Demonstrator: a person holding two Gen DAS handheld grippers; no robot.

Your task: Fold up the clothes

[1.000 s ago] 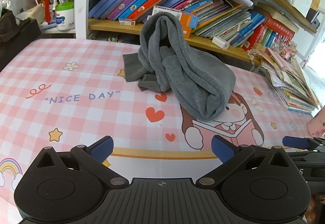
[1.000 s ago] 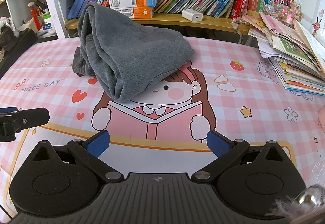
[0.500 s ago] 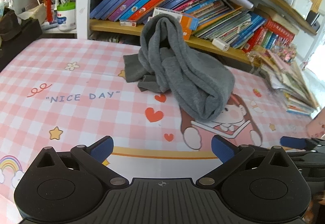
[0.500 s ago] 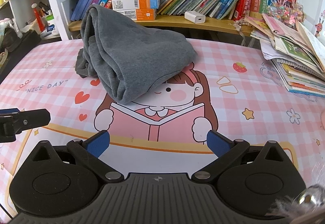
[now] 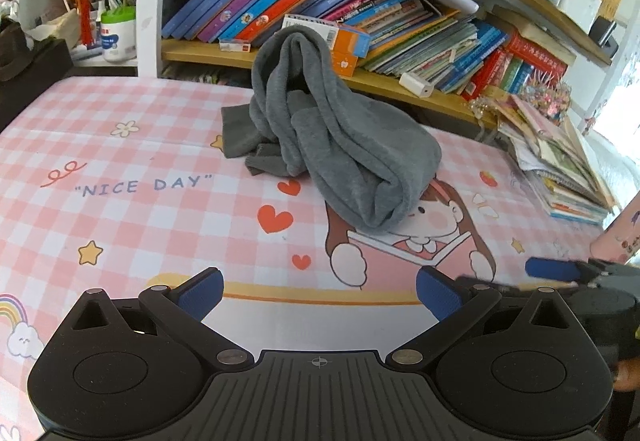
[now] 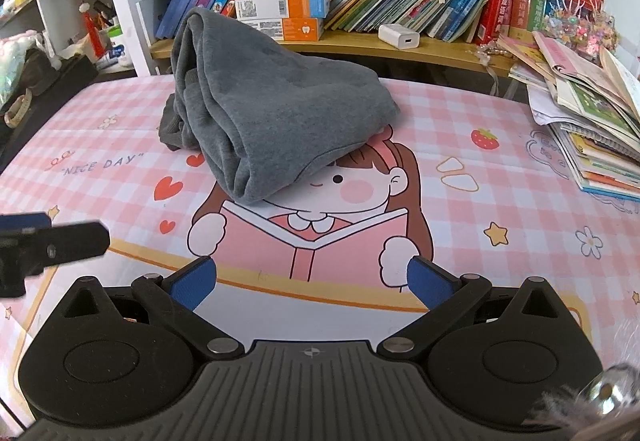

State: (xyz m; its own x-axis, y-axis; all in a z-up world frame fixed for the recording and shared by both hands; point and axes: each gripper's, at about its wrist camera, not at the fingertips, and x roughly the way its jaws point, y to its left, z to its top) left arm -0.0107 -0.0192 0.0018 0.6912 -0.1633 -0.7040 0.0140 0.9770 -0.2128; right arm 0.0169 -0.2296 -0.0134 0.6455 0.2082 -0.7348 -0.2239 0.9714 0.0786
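A grey garment lies in a crumpled heap on the pink checked tablecloth, towards the back near the shelf. It also shows in the right wrist view, covering the top of the cartoon girl's head. My left gripper is open and empty, low over the cloth's front, well short of the garment. My right gripper is open and empty over the printed pink book, also short of the garment. Each gripper shows at the edge of the other's view.
A bookshelf with slanted books runs along the back edge. A stack of magazines lies at the right of the table. A dark bag sits at the far left. A pink cup stands at the right.
Both grippers have shifted slightly forward and a little right; the garment looks a bit nearer. The garment itself has not moved. Both grippers stay open.
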